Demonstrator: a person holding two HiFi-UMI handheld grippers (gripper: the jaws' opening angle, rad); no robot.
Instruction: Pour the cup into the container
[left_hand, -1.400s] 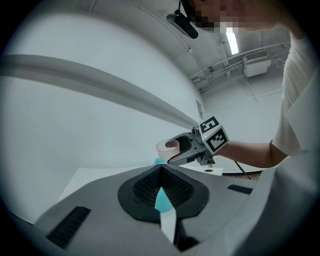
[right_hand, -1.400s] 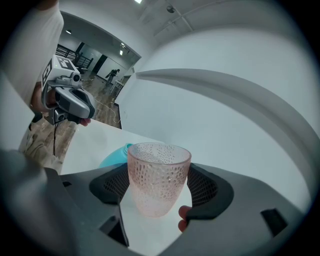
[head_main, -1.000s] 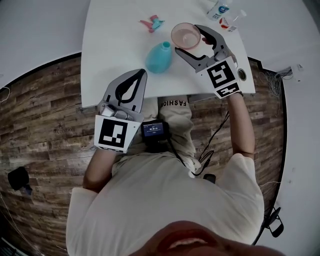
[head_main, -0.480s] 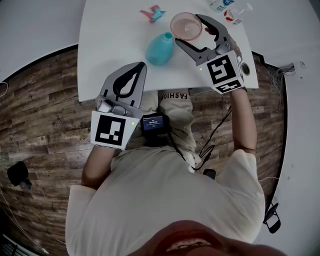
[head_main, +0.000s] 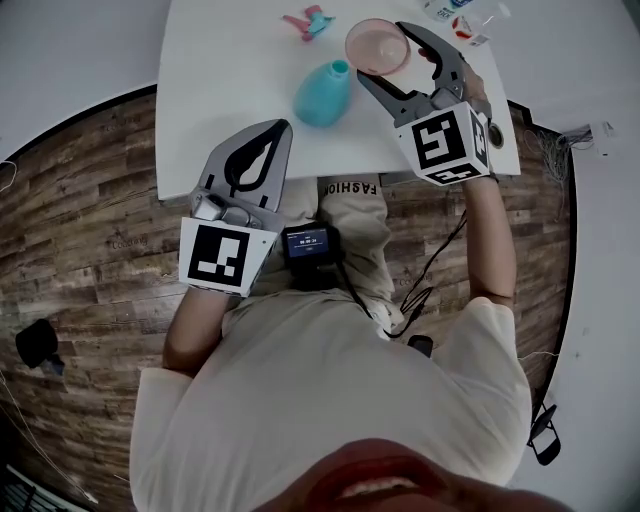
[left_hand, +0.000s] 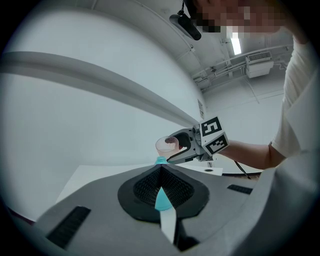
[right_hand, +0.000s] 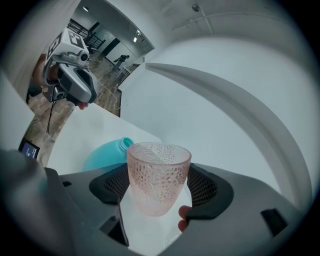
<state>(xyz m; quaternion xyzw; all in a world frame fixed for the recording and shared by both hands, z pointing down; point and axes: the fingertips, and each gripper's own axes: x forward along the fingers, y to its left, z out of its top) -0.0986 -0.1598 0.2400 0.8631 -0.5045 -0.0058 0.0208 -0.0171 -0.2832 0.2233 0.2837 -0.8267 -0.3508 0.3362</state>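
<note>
Right claw (right_hand: 159, 189) clamps cup (right_hand: 159, 167) — container (right_hand: 106, 153) just beside.

I see a white table (head_main: 225, 90) standing on a dark wood-plank floor (head_main: 90, 260), a plain pale wall (left_hand: 75, 125) beyond it, and a strip light (left_hand: 235, 44) glowing overhead.

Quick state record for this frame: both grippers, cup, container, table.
right hand-held gripper: shut on cup
cup: pink, textured, roughly upright, not tipped to pour yet
container: teal, narrow neck, on table, left of cup in head view
left hand-held gripper: shut, empty, at table's near edge
table: white; small pink-teal item at far side
</note>
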